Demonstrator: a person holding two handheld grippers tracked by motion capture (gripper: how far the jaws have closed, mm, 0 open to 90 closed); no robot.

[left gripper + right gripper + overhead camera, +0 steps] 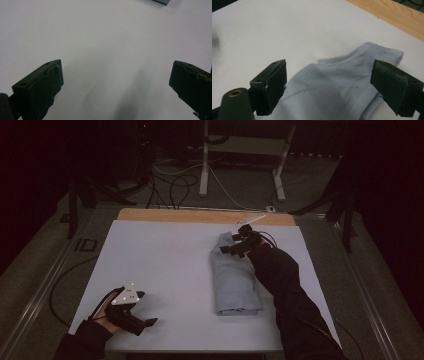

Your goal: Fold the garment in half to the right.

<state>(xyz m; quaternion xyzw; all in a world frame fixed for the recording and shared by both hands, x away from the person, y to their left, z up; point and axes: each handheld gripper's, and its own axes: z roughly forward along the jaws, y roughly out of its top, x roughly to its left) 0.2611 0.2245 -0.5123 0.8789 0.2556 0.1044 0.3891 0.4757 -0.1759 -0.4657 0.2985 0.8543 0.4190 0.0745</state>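
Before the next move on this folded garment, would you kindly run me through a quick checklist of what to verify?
1. Right gripper open, nothing clamped: ok.
2. Right gripper clear above the folded light-blue knitted garment: ok; whether it touches, cannot tell.
3. Garment lies wholly on the white table sheet: ok.
4. Garment folded neatly: not ok, far end rumpled.
5. Left gripper open over bare sheet: ok.
6. Left gripper apart from garment: ok.

High view: fixed overhead on the near side, facing forward and down over the whole white-covered table (165,270). Gripper views: riding low, very close, looking along black jaws. Shared with the right one: folded pale-blue knit garment (232,280) (342,85).
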